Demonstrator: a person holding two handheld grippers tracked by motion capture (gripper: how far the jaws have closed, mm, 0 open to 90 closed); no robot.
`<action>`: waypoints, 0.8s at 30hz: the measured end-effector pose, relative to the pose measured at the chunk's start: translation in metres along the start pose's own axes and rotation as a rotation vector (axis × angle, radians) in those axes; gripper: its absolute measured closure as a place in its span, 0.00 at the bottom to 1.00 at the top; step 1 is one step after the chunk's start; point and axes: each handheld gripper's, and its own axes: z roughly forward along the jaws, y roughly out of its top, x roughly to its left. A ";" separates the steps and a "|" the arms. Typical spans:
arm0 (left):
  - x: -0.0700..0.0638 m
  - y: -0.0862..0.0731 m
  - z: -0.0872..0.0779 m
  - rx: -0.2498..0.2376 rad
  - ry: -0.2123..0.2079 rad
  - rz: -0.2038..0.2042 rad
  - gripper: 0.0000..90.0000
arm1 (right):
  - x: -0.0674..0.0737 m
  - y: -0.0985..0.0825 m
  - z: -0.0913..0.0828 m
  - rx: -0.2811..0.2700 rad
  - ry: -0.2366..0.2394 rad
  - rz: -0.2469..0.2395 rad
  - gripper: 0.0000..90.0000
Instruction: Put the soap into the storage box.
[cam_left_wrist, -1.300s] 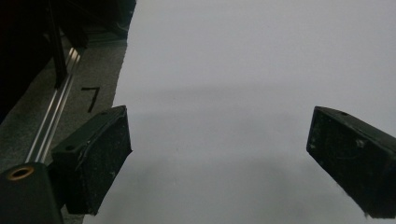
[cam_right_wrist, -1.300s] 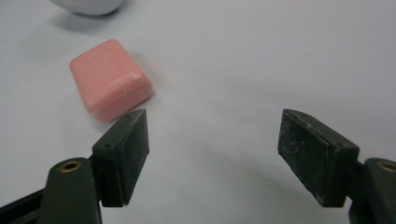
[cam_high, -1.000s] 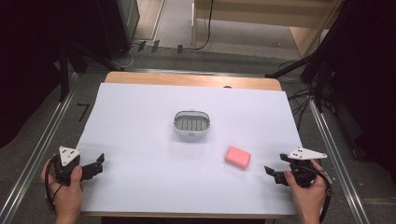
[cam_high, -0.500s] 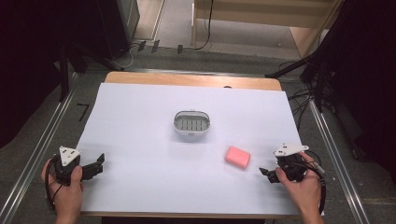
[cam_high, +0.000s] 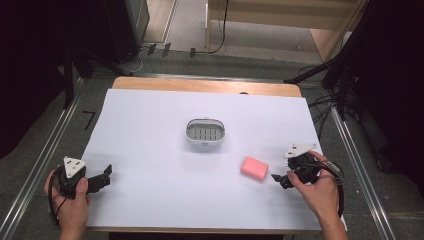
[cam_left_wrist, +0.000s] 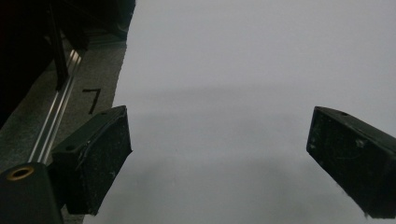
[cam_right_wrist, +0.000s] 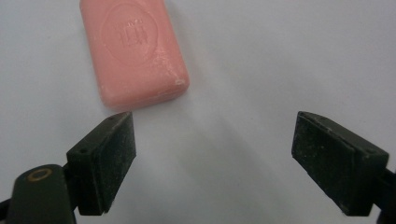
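As our right gripper (cam_high: 278, 179) nears the pink soap (cam_high: 254, 168), jaws opening and empty, we log pickup imminent; left gripper (cam_high: 102, 176) idles open.

left gripper (cam_left_wrist: 219, 154) wide apart over bare white table (cam_left_wrist: 243, 70), metal rail (cam_left_wrist: 56, 116) at the table's left edge

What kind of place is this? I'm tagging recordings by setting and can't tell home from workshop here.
Probably a lab or recording workspace, not a home: a white-covered table framed by metal rails, loose cables on the floor, and only a pink soap bar and a soap dish laid out.
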 end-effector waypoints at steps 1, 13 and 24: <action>0.000 0.000 0.000 0.000 0.000 0.001 0.08 | 0.000 0.000 0.000 0.000 0.000 0.000 0.16; 0.000 0.000 0.000 -0.004 -0.004 0.001 0.08 | 0.002 0.012 0.010 0.023 0.023 -0.042 0.16; 0.000 0.000 0.000 -0.003 -0.005 0.002 0.08 | 0.012 0.024 0.016 0.028 0.077 -0.077 0.16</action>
